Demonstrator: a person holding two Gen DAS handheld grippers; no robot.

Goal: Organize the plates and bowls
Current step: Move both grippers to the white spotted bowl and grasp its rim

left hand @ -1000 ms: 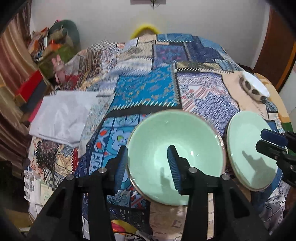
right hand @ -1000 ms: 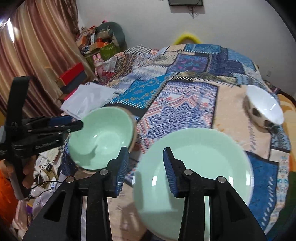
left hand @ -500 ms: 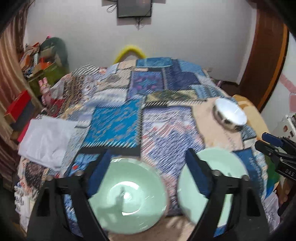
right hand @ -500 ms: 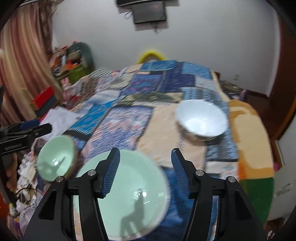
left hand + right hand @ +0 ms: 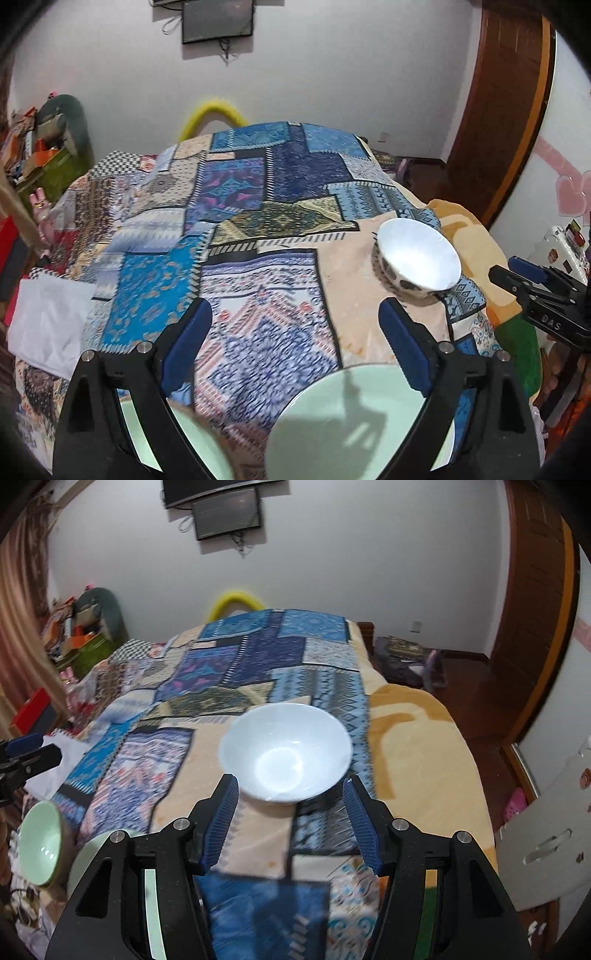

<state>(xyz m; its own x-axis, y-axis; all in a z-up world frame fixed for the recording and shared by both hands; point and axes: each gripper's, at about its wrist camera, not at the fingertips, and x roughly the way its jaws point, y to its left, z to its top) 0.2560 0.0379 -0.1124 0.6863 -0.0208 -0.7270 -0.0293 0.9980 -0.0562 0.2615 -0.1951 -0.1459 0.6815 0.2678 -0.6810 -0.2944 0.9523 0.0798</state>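
Near left on the bed [image 5: 258, 295]: green bowl [image 5: 38, 843]. Beside it, green plate [image 5: 354, 424]. Left claw [image 5: 295, 347] wide open, empty. White bowl [image 5: 284, 753] right of centre; right claw [image 5: 290, 819] wide open, empty, just short of it.

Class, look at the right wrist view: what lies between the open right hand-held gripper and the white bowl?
Nothing but bare patchwork quilt. In the right wrist view the right hand-held gripper faces the white bowl with only cloth between them.
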